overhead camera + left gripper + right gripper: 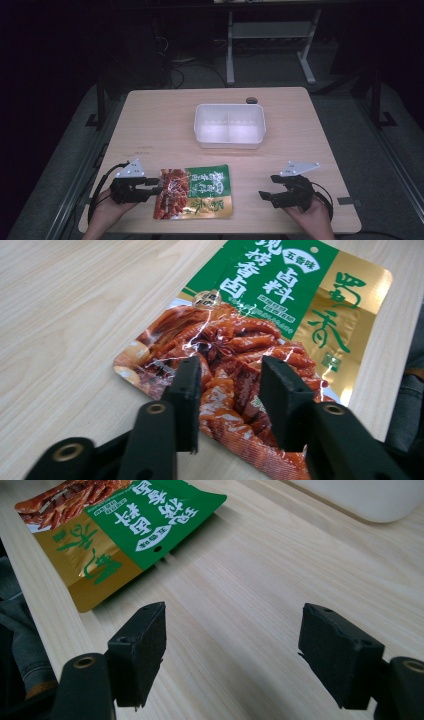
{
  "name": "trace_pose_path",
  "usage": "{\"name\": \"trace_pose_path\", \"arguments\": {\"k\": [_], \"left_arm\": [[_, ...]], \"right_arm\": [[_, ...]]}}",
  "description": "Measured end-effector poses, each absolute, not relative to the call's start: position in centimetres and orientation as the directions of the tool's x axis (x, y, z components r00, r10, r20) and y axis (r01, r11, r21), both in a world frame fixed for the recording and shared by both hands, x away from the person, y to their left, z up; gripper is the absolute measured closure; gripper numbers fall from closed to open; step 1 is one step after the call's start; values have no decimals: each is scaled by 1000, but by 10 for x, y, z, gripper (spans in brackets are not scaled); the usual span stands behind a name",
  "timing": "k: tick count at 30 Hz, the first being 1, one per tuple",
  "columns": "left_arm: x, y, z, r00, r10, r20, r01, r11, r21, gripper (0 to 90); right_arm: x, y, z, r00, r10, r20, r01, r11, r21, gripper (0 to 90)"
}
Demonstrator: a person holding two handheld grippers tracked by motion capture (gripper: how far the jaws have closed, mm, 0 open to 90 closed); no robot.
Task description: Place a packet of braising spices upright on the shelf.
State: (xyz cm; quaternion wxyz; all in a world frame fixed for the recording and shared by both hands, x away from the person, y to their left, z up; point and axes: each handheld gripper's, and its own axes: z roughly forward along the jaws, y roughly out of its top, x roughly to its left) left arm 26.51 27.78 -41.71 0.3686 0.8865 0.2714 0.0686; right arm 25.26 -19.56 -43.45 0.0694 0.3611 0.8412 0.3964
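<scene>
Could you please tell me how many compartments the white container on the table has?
2: the white container has a centre divider, giving one compartment on its left and one on its right.

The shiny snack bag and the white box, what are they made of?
The snack bag looks like thin plastic or foil film with a glossy finish: light glints off it, it crinkles, and one end shines like gold metal. The white box seems to be smooth, slightly see-through plastic: its thin walls and middle divider glow pale. The table looks like light wood, perhaps only a printed grain.
</scene>
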Motion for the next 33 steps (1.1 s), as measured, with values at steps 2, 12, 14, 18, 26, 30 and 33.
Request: {"name": "trace_pose_path", "arguments": {"k": [2, 12, 14, 18, 26, 30, 33], "left_arm": [[265, 277, -417, 848, 523, -84, 430, -587, 686, 691], [264, 264, -424, 879, 471, -77, 407, -656, 635, 882], [264, 262, -426, 880, 470, -75, 408, -664, 627, 890], [266, 262, -429, 880, 470, -74, 412, -674, 613, 900], [269, 263, -434, 875, 477, -78, 427, -687, 588, 900], [270, 261, -437, 876, 475, -82, 431, -697, 573, 900], [270, 260, -439, 876, 474, -82, 434, -706, 560, 900]], "right_arm": [[254, -192, -434, -733, 658, 173, 555, 431, 711, 267], [263, -165, -431, -750, 630, 202, 569, 458, 683, 268], [266, -159, -430, -752, 624, 210, 574, 464, 675, 280], [274, -145, -431, -750, 620, 230, 596, 484, 640, 311], [284, -122, -436, -752, 604, 264, 621, 516, 590, 395], [289, -115, -440, -752, 590, 293, 632, 522, 572, 452], [292, -110, -444, -747, 584, 320, 647, 524, 554, 469]]}}
